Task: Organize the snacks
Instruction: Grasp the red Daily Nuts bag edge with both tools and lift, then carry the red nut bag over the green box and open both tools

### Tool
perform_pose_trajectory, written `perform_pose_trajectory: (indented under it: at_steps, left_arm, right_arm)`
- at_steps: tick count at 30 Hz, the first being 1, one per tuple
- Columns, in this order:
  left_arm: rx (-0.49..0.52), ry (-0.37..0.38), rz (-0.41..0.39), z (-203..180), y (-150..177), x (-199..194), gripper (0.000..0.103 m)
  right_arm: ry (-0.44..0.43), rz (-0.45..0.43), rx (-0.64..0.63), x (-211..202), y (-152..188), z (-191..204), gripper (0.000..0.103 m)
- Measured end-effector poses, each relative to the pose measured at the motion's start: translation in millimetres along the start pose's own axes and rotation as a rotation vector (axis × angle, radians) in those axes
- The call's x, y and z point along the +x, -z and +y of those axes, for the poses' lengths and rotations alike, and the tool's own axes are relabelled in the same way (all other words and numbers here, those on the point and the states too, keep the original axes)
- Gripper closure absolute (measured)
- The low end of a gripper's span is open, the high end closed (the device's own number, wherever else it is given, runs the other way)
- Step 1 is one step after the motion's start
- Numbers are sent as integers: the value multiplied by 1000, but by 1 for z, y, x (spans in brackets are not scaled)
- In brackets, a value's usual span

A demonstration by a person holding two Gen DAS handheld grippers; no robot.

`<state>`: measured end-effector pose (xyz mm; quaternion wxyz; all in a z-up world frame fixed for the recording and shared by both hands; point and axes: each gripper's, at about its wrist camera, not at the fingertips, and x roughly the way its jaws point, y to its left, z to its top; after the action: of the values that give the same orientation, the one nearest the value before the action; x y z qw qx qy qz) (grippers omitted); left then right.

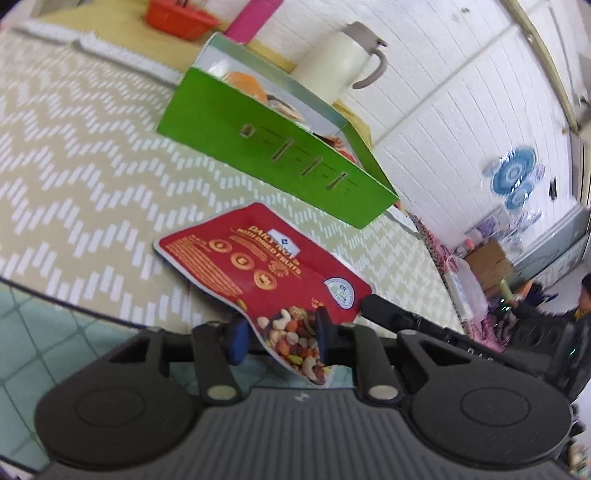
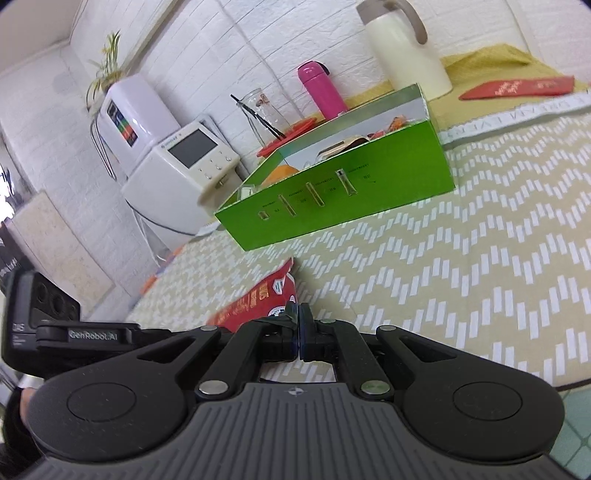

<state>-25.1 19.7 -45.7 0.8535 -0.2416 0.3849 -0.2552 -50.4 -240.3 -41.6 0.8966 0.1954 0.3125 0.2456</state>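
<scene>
A red pouch of nuts and dried fruit (image 1: pixel 258 266) lies partly on the zigzag-patterned tablecloth (image 1: pixel 92 166), with its near end lifted. My left gripper (image 1: pixel 280 336) is shut on that end, blue pads on either side of the printed nuts. My right gripper (image 2: pixel 297 321) is shut at the pouch's (image 2: pixel 258 301) side corner, and its black finger (image 1: pixel 380 312) shows in the left wrist view. Beyond the pouch stands an open green box (image 1: pixel 273 147) (image 2: pixel 332 195) holding several snacks.
Behind the box are a cream jug (image 2: pixel 402 51), a pink bottle (image 2: pixel 321 88), a glass jar (image 2: pixel 262 110) and an orange basket (image 1: pixel 177 18). A flat red packet (image 2: pixel 517 88) lies far right. A white appliance (image 2: pixel 184 158) stands off the table. Teal floor tiles (image 1: pixel 37 332) show past the near edge.
</scene>
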Motion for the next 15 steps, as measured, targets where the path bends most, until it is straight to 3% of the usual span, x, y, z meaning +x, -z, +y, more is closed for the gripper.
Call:
perform_pose_trajectory:
  at_steps: [6,15]
  left_arm:
    - [142,-35,-20,-7,-2,2,89]
    - [202,-33,-55,-10,-5,-7,89]
  right_arm:
    - [73,39,-30,10,-1,1,100]
    - [114,35,-93,12,-2,16,101]
